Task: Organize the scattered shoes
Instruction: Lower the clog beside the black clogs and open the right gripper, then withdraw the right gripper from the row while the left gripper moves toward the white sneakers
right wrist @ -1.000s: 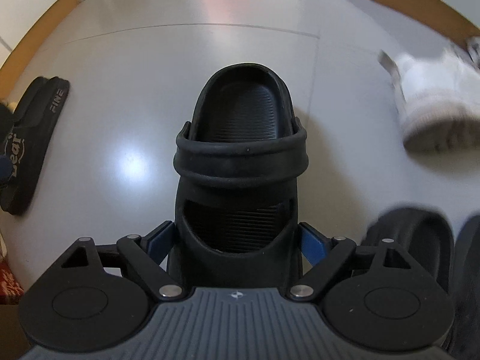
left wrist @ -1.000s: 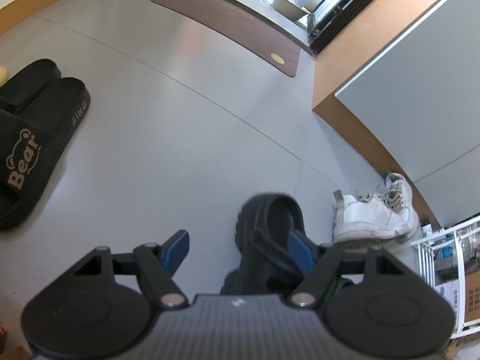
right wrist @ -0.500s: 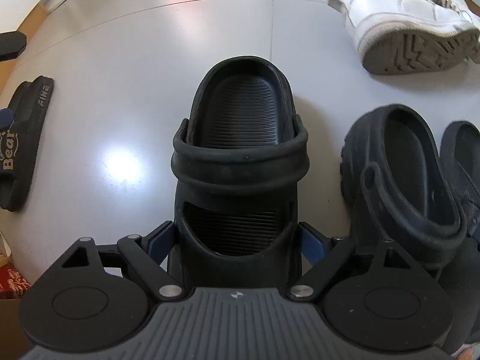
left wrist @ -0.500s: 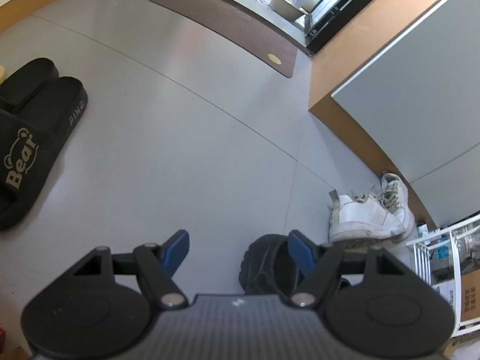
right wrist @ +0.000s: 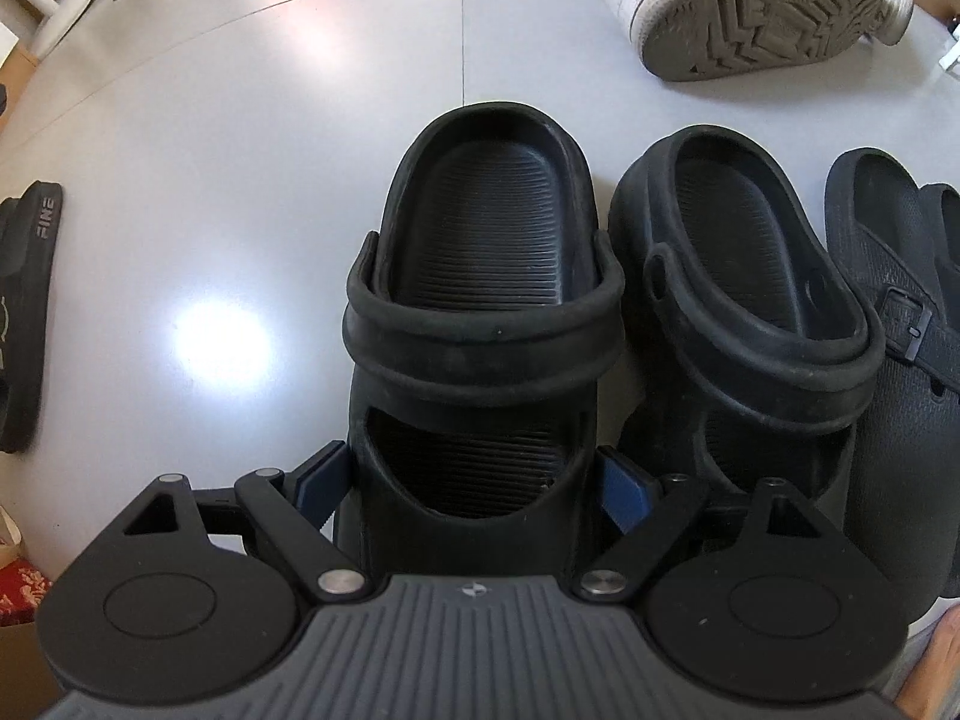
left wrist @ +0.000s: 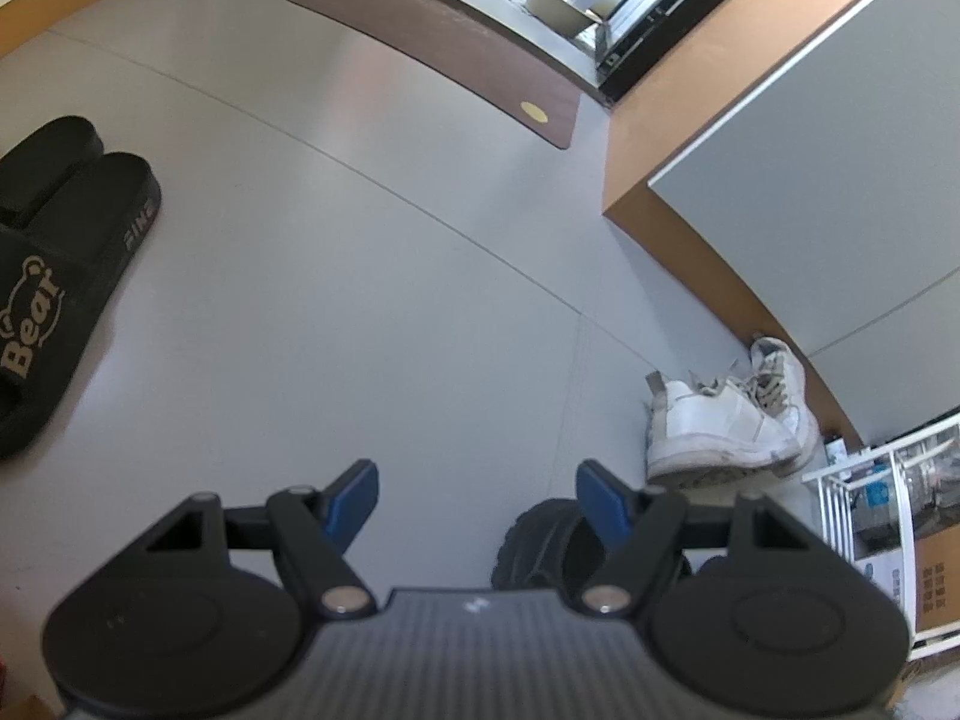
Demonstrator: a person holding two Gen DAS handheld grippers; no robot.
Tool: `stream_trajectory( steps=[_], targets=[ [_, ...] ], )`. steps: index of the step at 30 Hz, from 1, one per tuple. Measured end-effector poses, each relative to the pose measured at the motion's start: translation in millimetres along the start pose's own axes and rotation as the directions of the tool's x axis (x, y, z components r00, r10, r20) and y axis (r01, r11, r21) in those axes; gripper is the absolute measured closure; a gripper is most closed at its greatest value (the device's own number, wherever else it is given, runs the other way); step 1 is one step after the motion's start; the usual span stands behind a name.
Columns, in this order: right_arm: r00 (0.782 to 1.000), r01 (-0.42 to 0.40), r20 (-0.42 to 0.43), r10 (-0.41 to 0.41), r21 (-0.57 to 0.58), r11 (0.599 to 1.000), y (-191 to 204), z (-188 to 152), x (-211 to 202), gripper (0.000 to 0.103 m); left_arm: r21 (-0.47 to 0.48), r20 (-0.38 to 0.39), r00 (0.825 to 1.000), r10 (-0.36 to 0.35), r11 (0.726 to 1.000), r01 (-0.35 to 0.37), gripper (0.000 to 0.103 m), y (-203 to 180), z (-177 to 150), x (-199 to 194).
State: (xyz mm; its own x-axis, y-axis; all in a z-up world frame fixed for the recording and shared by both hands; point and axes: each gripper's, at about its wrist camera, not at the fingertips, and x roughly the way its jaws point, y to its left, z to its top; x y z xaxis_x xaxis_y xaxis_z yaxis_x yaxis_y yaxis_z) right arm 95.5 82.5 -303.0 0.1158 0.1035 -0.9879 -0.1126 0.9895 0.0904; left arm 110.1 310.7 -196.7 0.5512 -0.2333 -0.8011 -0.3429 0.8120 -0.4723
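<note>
- Between your right gripper (right wrist: 474, 480) fingers sits the toe end of a black clog (right wrist: 480, 300), the blue pads pressed against both its sides.
- Just beside it on the right lies its matching clog (right wrist: 744, 276), then a buckled black sandal (right wrist: 888, 324).
- Your left gripper (left wrist: 477, 492) hangs spread wide and empty over grey floor (left wrist: 360, 300).
- White sneakers (left wrist: 726, 420) rest by the wall; Bear slides (left wrist: 54, 282) lie far left.

Left wrist cam: high, angled forward across floor (left wrist: 372, 276) toward doormat (left wrist: 444, 42). Right wrist cam: close, looking steeply down on black clog (right wrist: 480, 300). Overlap: white sneaker (left wrist: 720, 426) (right wrist: 756, 6), "Bear" slide (left wrist: 54, 300) (right wrist: 24, 312)
</note>
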Motion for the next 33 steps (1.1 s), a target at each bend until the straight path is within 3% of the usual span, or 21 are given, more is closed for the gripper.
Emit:
stream_trajectory(
  steps=[5,11,18,33],
  targets=[
    [0.997,-0.023,-0.069,0.022,-0.008,1.000,-4.2,7.9,-3.9,0.012,0.007,-0.006,1.000,0.002,1.000,-0.002,0.028,-2.4,-0.3,2.1],
    [0.994,-0.080,-0.085,0.074,-0.061,0.995,-22.5,-4.2,-33.3,0.012,0.029,-0.023,1.000,-0.011,1.000,0.011,0.028,-9.3,-2.2,6.4],
    [0.998,-0.057,-0.031,0.054,-0.087,0.995,-60.0,-8.3,-90.1,0.012,0.051,-0.048,0.999,-0.005,0.999,0.007,0.028,-14.5,-8.9,11.3],
    [0.993,0.065,0.110,-0.051,-0.132,0.989,-176.1,27.1,-246.2,0.012,0.158,-0.078,0.997,-0.026,0.987,0.038,0.026,-57.2,-4.3,27.1]
  ],
)
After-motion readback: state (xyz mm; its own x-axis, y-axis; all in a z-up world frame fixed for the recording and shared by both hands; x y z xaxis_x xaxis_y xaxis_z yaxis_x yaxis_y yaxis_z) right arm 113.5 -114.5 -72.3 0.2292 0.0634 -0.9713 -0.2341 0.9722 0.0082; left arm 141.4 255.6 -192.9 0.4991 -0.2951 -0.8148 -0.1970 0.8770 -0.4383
